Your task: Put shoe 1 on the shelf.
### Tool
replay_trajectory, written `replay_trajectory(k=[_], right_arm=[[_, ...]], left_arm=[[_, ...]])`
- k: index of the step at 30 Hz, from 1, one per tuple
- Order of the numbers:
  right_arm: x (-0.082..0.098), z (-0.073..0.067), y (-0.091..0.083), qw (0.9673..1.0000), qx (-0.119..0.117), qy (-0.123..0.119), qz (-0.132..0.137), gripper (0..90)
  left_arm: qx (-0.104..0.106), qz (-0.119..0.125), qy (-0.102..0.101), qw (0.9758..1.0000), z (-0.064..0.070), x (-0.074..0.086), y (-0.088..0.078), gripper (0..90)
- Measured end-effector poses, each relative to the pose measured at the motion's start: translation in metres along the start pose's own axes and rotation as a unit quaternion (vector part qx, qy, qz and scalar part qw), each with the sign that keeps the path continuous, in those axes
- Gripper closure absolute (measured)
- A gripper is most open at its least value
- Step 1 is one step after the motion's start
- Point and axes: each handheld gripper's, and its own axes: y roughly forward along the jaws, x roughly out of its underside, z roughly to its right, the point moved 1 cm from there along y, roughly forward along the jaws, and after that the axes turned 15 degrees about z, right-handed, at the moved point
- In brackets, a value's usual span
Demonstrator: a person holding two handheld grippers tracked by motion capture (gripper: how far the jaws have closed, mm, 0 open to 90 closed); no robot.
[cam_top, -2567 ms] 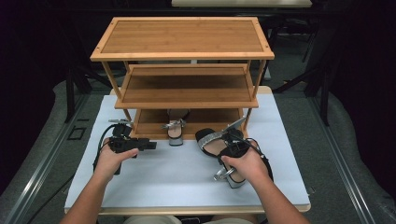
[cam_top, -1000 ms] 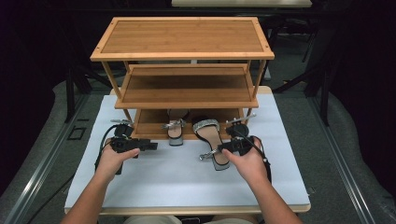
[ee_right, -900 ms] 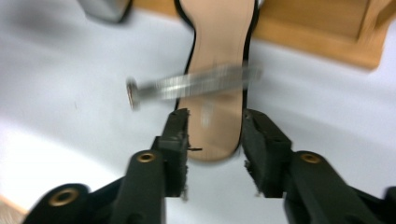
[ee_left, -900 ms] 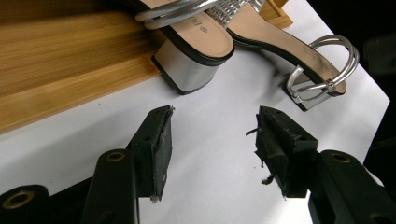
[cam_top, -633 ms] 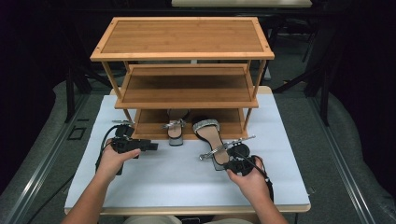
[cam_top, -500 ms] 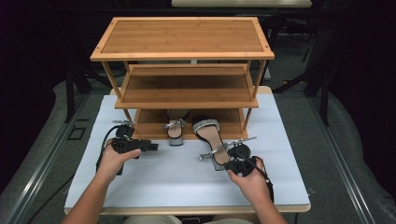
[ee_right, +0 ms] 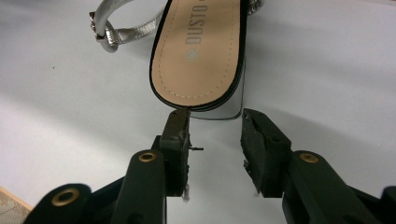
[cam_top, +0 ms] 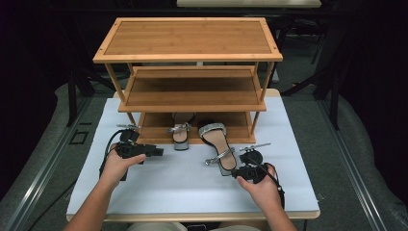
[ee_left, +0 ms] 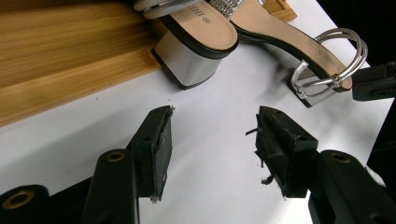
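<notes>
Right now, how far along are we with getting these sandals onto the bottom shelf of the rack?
Done: one sandal has its toe on the rack's bottom shelf, heel overhanging. In hand: nothing; the right gripper is open just behind the second sandal's heel. Left: that sandal's heel sits on the white table. The left gripper is open and empty.

Table (cam_top: pixel 144 202), covered with a white sheet, bearing a three-tier wooden rack (cam_top: pixel 187 53) at its far side. Two silver-strapped sandals: one (cam_top: pixel 181 132) with its toe on the rack's bottom shelf, the other (cam_top: pixel 219 144) reaching out onto the sheet just beside it.
</notes>
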Motion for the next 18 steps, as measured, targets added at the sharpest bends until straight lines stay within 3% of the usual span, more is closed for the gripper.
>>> replay_trajectory(k=[2, 4, 8, 10, 13, 15, 18], right_arm=[[0.001, 0.001, 0.0, 1.0, 0.0, 0.003, 0.003, 61.8], [0.001, 0.002, 0.0, 0.9999, -0.015, 0.005, 0.001, 61.6], [0.007, 0.0, 0.005, 0.9998, -0.014, -0.015, -0.002, 59.8], [0.01, 0.0, 0.008, 0.9996, -0.016, -0.024, 0.005, 61.2], [0.013, -0.002, 0.011, 0.9992, 0.004, -0.03, 0.025, 64.3], [0.014, -0.003, 0.012, 0.9989, -0.013, -0.032, 0.03, 64.2], [0.016, -0.006, 0.012, 0.9981, -0.003, -0.043, 0.043, 63.6]], left_arm=[[0.001, 0.001, 0.0, 1.0, 0.0, 0.0, 0.0, 46.0], [0.0, 0.0, 0.0, 1.0, -0.001, 0.001, 0.001, 46.0], [0.0, 0.002, 0.0, 1.0, -0.001, 0.001, 0.001, 46.0], [-0.001, 0.002, 0.0, 1.0, -0.001, 0.001, 0.001, 46.0], [-0.001, 0.001, -0.001, 1.0, 0.0, 0.001, 0.001, 46.0], [0.0, 0.002, 0.0, 1.0, -0.001, 0.001, 0.001, 46.0], [-0.001, 0.0, 0.0, 1.0, -0.001, 0.001, 0.001, 46.0]])
